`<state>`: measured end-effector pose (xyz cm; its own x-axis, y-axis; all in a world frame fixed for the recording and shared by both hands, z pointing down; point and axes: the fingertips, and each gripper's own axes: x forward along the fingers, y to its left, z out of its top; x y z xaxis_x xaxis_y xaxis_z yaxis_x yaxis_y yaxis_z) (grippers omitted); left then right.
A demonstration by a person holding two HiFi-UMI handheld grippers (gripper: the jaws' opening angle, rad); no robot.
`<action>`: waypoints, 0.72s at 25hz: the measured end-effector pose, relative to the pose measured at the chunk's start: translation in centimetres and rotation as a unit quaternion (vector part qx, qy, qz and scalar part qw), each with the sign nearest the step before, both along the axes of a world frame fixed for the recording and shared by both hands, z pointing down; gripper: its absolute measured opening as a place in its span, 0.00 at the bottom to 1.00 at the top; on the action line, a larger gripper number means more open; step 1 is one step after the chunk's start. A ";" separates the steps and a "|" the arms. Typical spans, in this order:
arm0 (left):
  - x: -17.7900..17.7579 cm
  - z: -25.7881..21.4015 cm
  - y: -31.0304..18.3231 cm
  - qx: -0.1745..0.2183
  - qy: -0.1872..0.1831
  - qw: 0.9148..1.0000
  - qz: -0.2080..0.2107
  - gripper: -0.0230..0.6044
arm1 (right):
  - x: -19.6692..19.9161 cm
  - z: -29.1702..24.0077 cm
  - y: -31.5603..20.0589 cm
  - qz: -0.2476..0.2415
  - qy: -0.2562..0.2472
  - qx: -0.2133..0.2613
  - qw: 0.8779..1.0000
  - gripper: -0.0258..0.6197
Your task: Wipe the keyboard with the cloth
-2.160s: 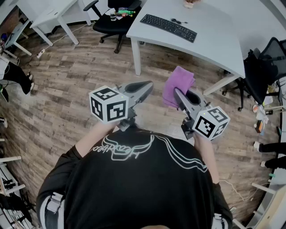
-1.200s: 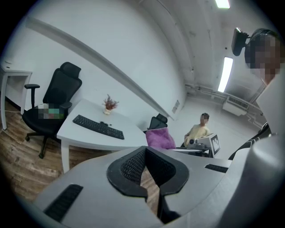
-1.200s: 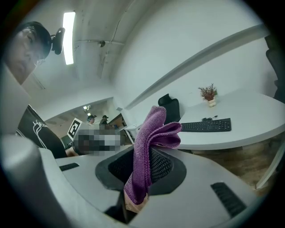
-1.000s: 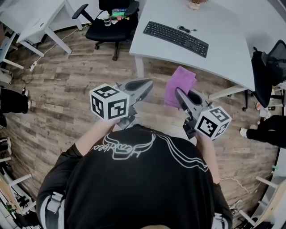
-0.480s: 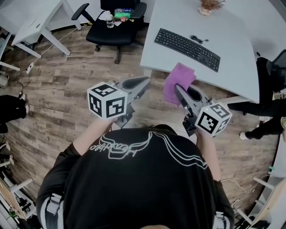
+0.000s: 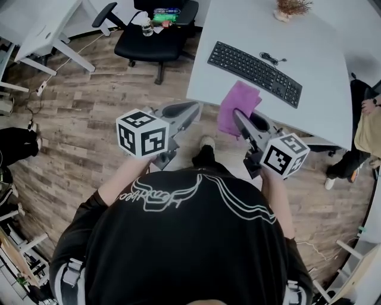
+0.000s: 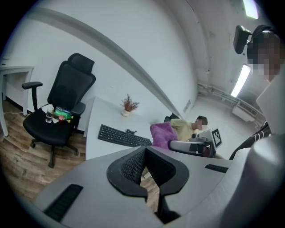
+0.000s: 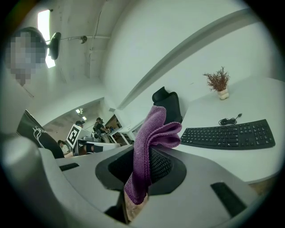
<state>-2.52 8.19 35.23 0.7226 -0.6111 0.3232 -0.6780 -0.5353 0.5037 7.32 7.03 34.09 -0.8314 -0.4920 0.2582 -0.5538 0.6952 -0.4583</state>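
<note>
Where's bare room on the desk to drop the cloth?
For the cloth: desk is bare in the strip between keyboard and near edge, and widely at both keyboard ends. Tightest: behind the keyboard, where the cable and plant sit.

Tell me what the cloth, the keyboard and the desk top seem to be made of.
Cloth: soft purple microfibre or terry by the look; fuzzy nap, limp folds.
Keyboard: matt black plastic, probably; moulded keys, no shine.
Desk top: smooth white laminate or painted board, cannot tell which; even, seamless surface.
</note>
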 end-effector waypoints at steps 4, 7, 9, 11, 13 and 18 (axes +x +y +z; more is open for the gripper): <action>0.9 0.9 -5.4 -0.018 -0.003 1.000 -0.003 0.04 | 0.9 1.0 -5.6 0.001 -0.001 -0.014 1.000 0.12; 1.0 1.0 -8.6 -0.025 -0.006 1.000 -0.005 0.04 | 1.1 1.1 -8.6 -0.001 -0.003 -0.022 1.000 0.12; 1.1 1.2 -11.0 -0.033 -0.006 0.999 -0.009 0.04 | 1.5 1.3 -10.7 -0.001 -0.004 -0.029 1.000 0.12; 1.6 1.5 -13.4 -0.041 -0.010 0.999 -0.013 0.04 | 1.8 1.6 -12.8 -0.005 -0.007 -0.036 0.999 0.12; 2.2 1.7 -15.5 -0.047 -0.015 0.999 -0.013 0.04 | 2.1 2.1 -14.8 -0.010 -0.010 -0.043 0.999 0.12; 3.1 2.4 -19.4 -0.056 -0.018 0.998 -0.015 0.04 | 2.6 3.4 -18.9 -0.021 -0.011 -0.049 0.999 0.12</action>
